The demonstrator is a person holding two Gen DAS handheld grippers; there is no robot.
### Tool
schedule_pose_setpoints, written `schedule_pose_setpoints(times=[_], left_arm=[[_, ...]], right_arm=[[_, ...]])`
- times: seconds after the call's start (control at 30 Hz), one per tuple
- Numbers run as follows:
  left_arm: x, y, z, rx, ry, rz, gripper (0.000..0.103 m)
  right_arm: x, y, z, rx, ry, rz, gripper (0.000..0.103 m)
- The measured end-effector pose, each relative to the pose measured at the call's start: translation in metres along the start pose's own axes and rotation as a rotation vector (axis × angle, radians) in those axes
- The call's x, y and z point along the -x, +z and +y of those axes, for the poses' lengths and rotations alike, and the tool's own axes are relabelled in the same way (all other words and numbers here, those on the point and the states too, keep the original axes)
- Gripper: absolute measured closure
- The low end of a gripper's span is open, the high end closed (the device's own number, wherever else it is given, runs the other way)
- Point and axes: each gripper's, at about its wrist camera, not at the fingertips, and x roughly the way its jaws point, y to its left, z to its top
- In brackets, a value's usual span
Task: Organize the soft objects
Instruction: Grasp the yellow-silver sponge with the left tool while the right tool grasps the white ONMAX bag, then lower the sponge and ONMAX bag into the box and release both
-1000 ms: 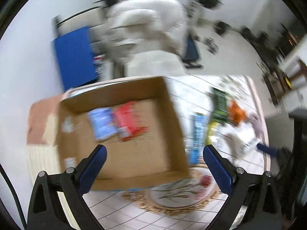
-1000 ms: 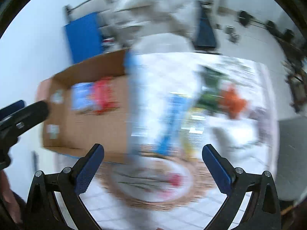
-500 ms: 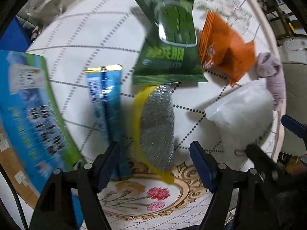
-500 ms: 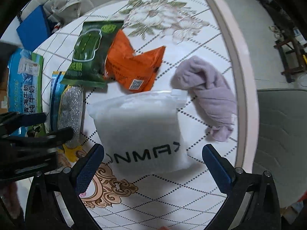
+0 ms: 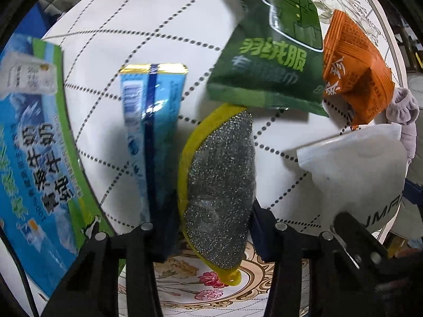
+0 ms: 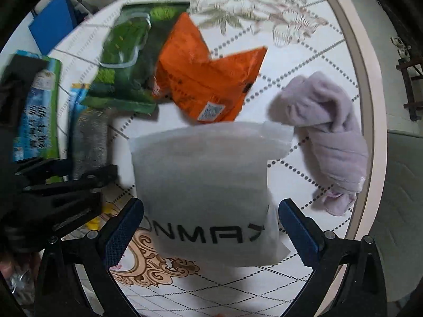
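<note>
glittery grey sponge [image 5: 220, 185] with yellow rim, pinched by left tool [image 5: 211, 227]; right tool [image 6: 208, 224] gapes around white pouch [image 6: 203, 185].

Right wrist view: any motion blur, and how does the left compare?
Right wrist view: green packet and left gripper smeared, white pouch lettering readable. Left wrist view: sharper, scouring pad grain crisp, glare on blue packet; both bend at the edges.

The left tool [image 5: 212, 227] is a matte black plastic frame with silver screws. The right tool [image 6: 210, 218] matches it, its two fingers [image 6: 124, 227] faced with textured dark blue pads.
</note>
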Motion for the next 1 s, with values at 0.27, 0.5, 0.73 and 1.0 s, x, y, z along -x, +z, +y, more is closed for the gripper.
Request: schedule_pose_setpoints(times=[0.27, 0.5, 0.73, 1.0], left_arm=[[0.045, -0.036, 0.003, -0.004, 0.006, -0.136, 0.059], [0.115, -0.08, 0.032, 0.017, -0.103, -0.257, 0.059], [0.2, -0.122, 0.11, 0.068, -0.13, -0.39, 0.059], [0.189, -0.134, 0.26, 0.225, -0.071, -0.358, 0.059]], right_arm=[[-0.002, -0.02, -0.005, -0.067, 0.018, -0.027, 0.03], [0.039, -0.057, -0.019, -0.171, 0.147, -0.091, 0.035], [0.136, -0.085, 0.05, -0.11, 0.308, -0.232, 0.035], [0.155, -0.049, 0.229, 0.076, 0.373, -0.238, 0.035]])
